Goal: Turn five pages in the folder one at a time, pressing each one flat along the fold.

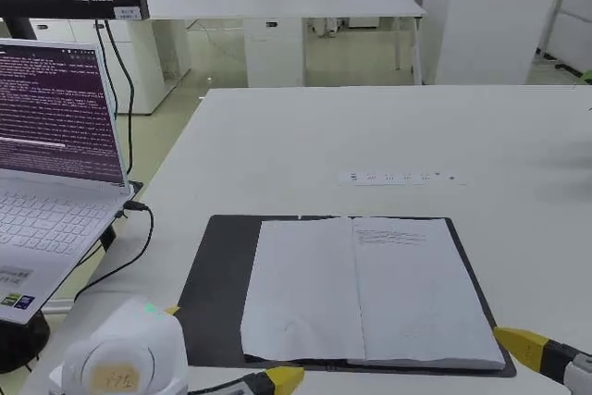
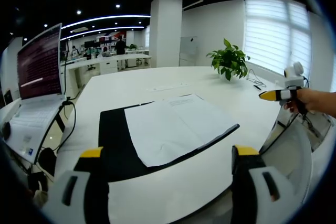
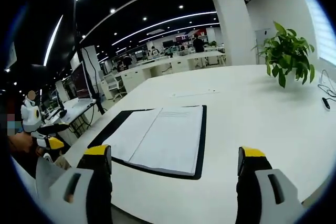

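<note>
Folder (image 1: 222, 275) lies open and flat at the near edge of the table (image 1: 370, 136), black cover under white pages, fold (image 1: 356, 289) running away from the person. The left gripper (image 2: 168, 152) and the right gripper (image 3: 176, 152) both hover off that near edge with jaws spread wide and nothing between them.

To turn well, I would pinch one sheet only, at the near outer corner of the right page (image 1: 416, 293). I would then carry it over in a low arc and stroke along the fold from the near end to the far end. The left page (image 1: 301, 289) curls at its near corner and may spring back.

A laptop (image 1: 46, 191) and its cable (image 1: 139, 238) sit off the left edge. A thin printed strip (image 1: 402, 177) lies just beyond the folder, and a plant (image 3: 286, 51) stands near the far right. None of these blocks the work.
</note>
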The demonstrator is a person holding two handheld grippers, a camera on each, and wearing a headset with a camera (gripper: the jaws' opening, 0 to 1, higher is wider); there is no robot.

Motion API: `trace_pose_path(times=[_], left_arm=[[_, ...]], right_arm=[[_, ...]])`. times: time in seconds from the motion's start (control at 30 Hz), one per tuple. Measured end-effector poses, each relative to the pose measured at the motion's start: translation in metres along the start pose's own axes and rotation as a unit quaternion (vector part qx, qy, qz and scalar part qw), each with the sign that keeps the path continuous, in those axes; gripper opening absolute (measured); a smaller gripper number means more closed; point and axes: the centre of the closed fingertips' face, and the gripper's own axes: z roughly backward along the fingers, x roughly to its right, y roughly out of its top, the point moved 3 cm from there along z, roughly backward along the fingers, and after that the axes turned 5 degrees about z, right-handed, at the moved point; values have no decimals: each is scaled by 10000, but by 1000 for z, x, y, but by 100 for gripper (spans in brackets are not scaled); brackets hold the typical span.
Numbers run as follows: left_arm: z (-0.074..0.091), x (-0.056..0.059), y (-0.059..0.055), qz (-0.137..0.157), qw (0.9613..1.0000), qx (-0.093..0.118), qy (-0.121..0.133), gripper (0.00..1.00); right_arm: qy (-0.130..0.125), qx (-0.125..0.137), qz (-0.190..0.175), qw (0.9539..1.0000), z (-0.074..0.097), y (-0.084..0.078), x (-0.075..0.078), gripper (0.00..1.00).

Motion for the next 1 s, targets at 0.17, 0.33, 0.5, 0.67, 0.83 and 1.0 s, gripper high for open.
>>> trace_pose_path(times=[0.17,0.33,0.5,0.67,0.83,1.0], left_arm=[[5,-4,4,-32,10000,70,44,99],[7,-7,12,-1,9998,172,71,99],[6,-9,12,-12,9998,162,85,99],[3,-8,10,-22,9999,125,65,99],[-5,-7,6,-35,10000,35,45,99],[-19,-1,4,-124,9999,-99,-26,99]], right_arm=[[36,70,38,10000,8,5,-5,100],[119,183,15,9998,12,11,-9,100],[127,157,-70,9998,11,8,-10,99],[156,81,-40,9998,9,5,-9,98],[233,25,-110,9997,2,3,-11,98],[407,-110,-67,9991,-8,-3,-19,97]])
